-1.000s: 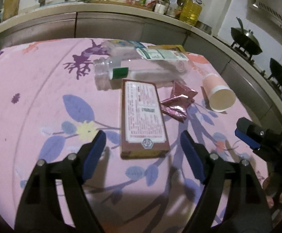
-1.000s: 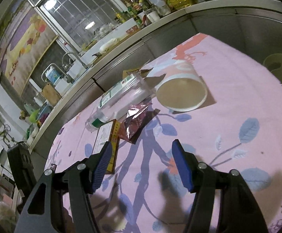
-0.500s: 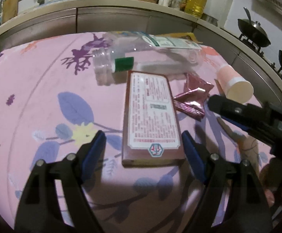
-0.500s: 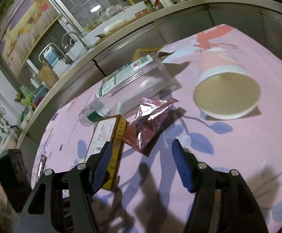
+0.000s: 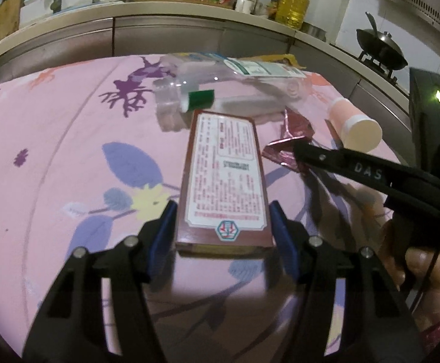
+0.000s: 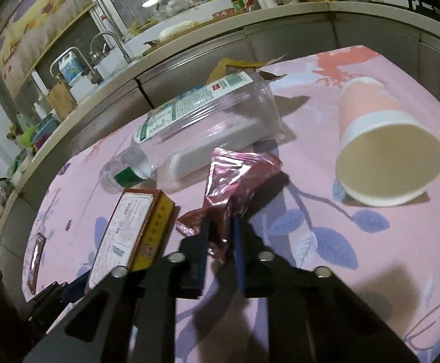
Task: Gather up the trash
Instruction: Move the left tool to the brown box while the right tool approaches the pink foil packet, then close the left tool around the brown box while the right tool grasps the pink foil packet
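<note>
A brown carton (image 5: pixel 224 175) with a white label lies flat on the pink flowered tablecloth (image 5: pixel 53 151). My left gripper (image 5: pixel 223 230) is closing on its near end, and both blue pads touch its sides. To the right of the carton (image 6: pixel 129 233) lies a crumpled red foil wrapper (image 6: pixel 238 175). My right gripper (image 6: pixel 221 230) is closing, and its pads pinch the wrapper's near edge. In the left wrist view the right gripper (image 5: pixel 298 151) reaches in from the right onto the wrapper (image 5: pixel 295 128).
An empty clear plastic bottle (image 5: pixel 220 90) lies behind the carton. A pink paper cup (image 6: pixel 386 151) lies on its side at the right. A small dark packet (image 6: pixel 36 254) rests near the table's left edge. A hand (image 5: pixel 416 260) holds the right gripper. Kitchen counters ring the table.
The left jaws have narrowed onto the carton's sides. The right gripper moved left to the foil wrapper and its jaws went from wide apart to pinched on it.
</note>
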Demonstrator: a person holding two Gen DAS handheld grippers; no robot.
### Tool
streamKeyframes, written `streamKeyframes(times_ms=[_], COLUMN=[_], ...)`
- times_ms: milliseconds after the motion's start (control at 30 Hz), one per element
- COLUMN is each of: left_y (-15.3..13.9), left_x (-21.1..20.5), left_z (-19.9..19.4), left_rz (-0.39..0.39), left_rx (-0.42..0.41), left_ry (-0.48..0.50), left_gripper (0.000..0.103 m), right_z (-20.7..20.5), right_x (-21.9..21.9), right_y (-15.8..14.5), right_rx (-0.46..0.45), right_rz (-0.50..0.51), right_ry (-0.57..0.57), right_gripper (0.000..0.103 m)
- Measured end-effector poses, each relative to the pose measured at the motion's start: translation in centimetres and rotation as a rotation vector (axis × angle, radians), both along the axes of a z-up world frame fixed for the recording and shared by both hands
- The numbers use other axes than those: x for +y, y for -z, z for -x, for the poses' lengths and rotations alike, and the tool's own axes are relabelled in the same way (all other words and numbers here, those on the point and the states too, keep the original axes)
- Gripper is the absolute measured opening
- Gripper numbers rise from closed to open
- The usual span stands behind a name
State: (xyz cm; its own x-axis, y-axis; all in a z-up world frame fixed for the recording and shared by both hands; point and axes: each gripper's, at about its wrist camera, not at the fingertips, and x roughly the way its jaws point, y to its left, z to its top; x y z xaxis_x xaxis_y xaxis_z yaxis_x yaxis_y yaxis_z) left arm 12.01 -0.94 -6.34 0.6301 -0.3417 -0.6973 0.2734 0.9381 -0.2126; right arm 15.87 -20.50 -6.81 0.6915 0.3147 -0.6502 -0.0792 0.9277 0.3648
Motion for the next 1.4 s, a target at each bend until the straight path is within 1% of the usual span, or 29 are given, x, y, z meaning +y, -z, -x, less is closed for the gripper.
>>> streamKeyframes(times_ms=[100, 200, 333, 433, 500, 567, 633, 700, 733, 800, 867, 1267, 1400], left_y=[-0.1, 0.1, 0.3, 0.1, 0.1, 0.3, 0.4, 0.5, 0.5, 0.6, 0.7, 0.9, 0.4], left_x=[0.4, 0.5, 0.5, 0.6, 0.6, 0.7, 0.9, 1.0, 1.0, 1.2, 1.2, 1.3, 2.0], left_z=[0.8, 1.6, 2.0, 2.5, 2.7, 2.6, 2.7, 3.0, 3.1, 3.2, 3.2, 3.2, 3.4], left_rz=[-0.007, -0.048, -0.084, -0.117, -0.129, -0.127, -0.119, -0.118, -0.117, -0.116, -0.116, -0.120, -0.085], left_rx=[-0.003, -0.009, -0.007, -0.017, -0.011, 0.001, 0.012, 0.015, 0.017, 0.021, 0.023, 0.028, 0.026], left_ry=[0.000, -0.020, -0.051, -0.077, -0.080, -0.084, -0.090, -0.095, -0.098, -0.100, -0.101, -0.100, -0.110], left_gripper=[0.059, 0.059, 0.059, 0.059, 0.060, 0.060, 0.062, 0.064, 0.064, 0.065, 0.066, 0.067, 0.067], right_z=[1.8, 3.5, 5.4, 6.1, 6.5, 6.8, 7.1, 7.3, 7.5, 7.7, 7.9, 8.2, 8.1], right_x=[-0.4, -0.7, -1.3, -1.8, -1.8, -1.7, -1.5, -1.4, -1.3, -1.0, -0.7, -0.6, -0.7], right_y=[-0.3, -0.4, 0.1, 0.9, 1.2, 1.3, 1.4, 1.5, 1.4, 1.2, 1.1, 1.2, 1.0], right_rx=[-0.012, -0.023, -0.008, 0.024, 0.037, 0.039, 0.048, 0.045, 0.038, 0.029, 0.020, 0.013, 0.017], right_rz=[-0.020, -0.020, -0.089, -0.182, -0.203, -0.198, -0.187, -0.183, -0.176, -0.158, -0.139, -0.131, -0.126], right_ry=[-0.019, -0.025, -0.015, 0.000, 0.022, 0.033, 0.038, 0.041, 0.039, 0.034, 0.032, 0.034, 0.051], right_gripper=[0.003, 0.003, 0.003, 0.003, 0.004, 0.005, 0.010, 0.019, 0.021, 0.030, 0.033, 0.034, 0.034])
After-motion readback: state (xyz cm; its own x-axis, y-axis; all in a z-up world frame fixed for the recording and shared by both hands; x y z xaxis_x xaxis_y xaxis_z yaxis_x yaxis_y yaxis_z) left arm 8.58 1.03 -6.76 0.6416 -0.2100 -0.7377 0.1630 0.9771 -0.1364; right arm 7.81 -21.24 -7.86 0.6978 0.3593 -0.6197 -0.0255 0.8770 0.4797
